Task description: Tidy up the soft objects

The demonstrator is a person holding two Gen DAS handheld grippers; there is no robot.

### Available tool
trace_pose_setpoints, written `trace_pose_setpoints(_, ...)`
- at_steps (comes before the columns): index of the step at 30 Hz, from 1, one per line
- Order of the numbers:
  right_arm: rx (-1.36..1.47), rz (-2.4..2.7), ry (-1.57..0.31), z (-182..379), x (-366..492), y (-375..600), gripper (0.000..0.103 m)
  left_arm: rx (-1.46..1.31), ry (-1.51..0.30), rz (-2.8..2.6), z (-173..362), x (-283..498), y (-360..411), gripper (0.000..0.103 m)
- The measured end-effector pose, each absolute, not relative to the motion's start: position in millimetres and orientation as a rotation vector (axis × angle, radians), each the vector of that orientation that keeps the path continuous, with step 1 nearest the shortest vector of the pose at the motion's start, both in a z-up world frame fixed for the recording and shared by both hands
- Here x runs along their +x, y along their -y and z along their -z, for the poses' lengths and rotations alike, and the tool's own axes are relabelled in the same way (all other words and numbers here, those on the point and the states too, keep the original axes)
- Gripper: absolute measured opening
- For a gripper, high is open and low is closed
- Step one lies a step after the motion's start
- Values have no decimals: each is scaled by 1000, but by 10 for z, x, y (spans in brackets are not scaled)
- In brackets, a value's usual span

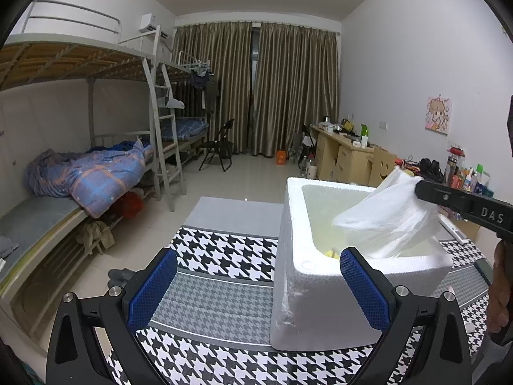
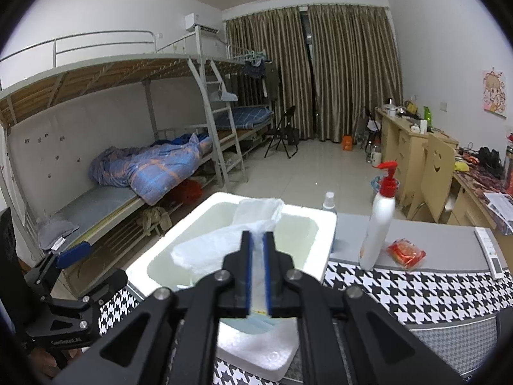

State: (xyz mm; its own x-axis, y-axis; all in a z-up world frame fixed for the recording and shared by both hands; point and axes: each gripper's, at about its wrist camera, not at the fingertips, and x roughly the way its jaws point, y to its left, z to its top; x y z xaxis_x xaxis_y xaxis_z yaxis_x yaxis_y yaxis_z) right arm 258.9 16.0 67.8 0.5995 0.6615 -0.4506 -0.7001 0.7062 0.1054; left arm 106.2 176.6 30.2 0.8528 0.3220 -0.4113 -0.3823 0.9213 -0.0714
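Note:
A white foam box [image 1: 295, 224] stands open on the houndstooth tablecloth [image 1: 205, 253]. My right gripper [image 2: 257, 234] is shut on a soft white plastic-wrapped pack [image 2: 208, 250]. In the left wrist view it comes in from the right [image 1: 420, 189], holding the pack [image 1: 384, 215] tilted, with the pack's lower end inside the box. Something yellow [image 1: 330, 253] lies at the bottom of the box. My left gripper [image 1: 258, 253] is open and holds nothing, just in front of the box's near left corner. It also shows at the left of the right wrist view [image 2: 96, 263].
To the right of the box [image 2: 224, 197] stand a white pump bottle with a red top [image 2: 378, 224], a small spray bottle [image 2: 328, 200], a red packet [image 2: 406, 253] and a remote [image 2: 492, 253]. A bunk bed [image 1: 96, 173] runs along the left wall, with desks along the right wall.

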Motion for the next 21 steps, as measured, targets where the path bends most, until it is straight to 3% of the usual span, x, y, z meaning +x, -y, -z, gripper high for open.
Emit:
trace_pose_setpoints(2, -96, -799, -487, -660, 2566, -195, 40, -151, -406, -370, -294, 1061, -1759, 102)
trace_pose_setpoints(5, -94, -807, -480, -654, 2531, -212, 61, -150, -409, -364, -282, 1055, -1756, 102)
trace_pose_setpoints(11, -85, -814, -477, -664, 2492, -149, 76, -151, -412, -361, -285, 1035, -1740, 102)
trace_pose_setpoints(21, -70, -808, -462, -711, 2440, -10, 80, -135, -399, -349, -351, 1014, -1630, 102)
